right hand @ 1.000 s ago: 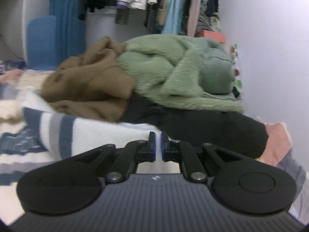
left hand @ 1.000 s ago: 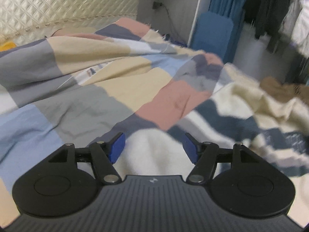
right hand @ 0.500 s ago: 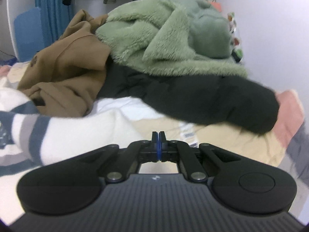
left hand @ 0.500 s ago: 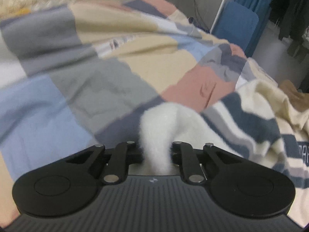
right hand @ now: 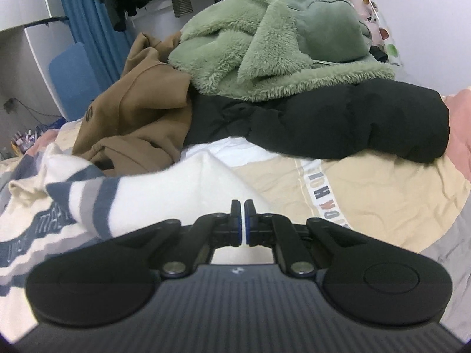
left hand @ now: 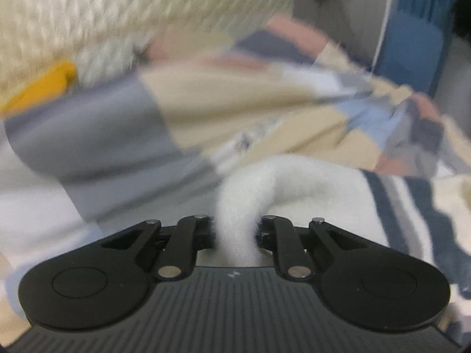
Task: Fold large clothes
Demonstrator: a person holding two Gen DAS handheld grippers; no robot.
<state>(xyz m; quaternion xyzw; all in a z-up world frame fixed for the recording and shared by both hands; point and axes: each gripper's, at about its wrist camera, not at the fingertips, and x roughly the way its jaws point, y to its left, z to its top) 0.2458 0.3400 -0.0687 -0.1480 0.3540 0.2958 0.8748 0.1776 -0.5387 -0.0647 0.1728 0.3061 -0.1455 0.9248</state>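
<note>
White fluffy cloth is pinched in the left tool (left hand: 235, 235). It's a thick fold of the striped sweater (right hand: 164, 194), cream w/ dark blue and grey bands. The sweater lies on the bed (right hand: 382, 194), spread over the patchwork cover (left hand: 235, 111) of tan, grey, blue and pink squares. The left tool's jaws are closed around the fold, so they stay a bit apart w/ the cloth bunched between them.

The right tool (right hand: 243, 226) has its jaws nearly together, just a thin gap. A white bit of the sweater sits right by the tips. I can't tell for sure if it is gripping cloth or not. Behind it is a pile: a brown top (right hand: 138, 111), a green fluffy coat (right hand: 265, 44) and a black jacket (right hand: 338, 123).

How to do it well, I think: lift both ends at the same height so the sweater hangs flat. Pull it gently apart so it is smooth, no lumps. Keep it away from the pile, esp. the brown top, which is just beside the sweater. Don't tug hard, the fold is thick and fluffy and could slip out. Check the right side has a real hold first.

What's different vs. a sec ago: the left tool was wide open then, w/ nothing in it. Now it has closed on the fold and tipped up, so the pale quilted wall (left hand: 117, 14) and a yellow thing (left hand: 41, 88) show. The left view is blurry, so it's moving fast. The right tool was already narrow. Now more bed shows in front of it.
</note>
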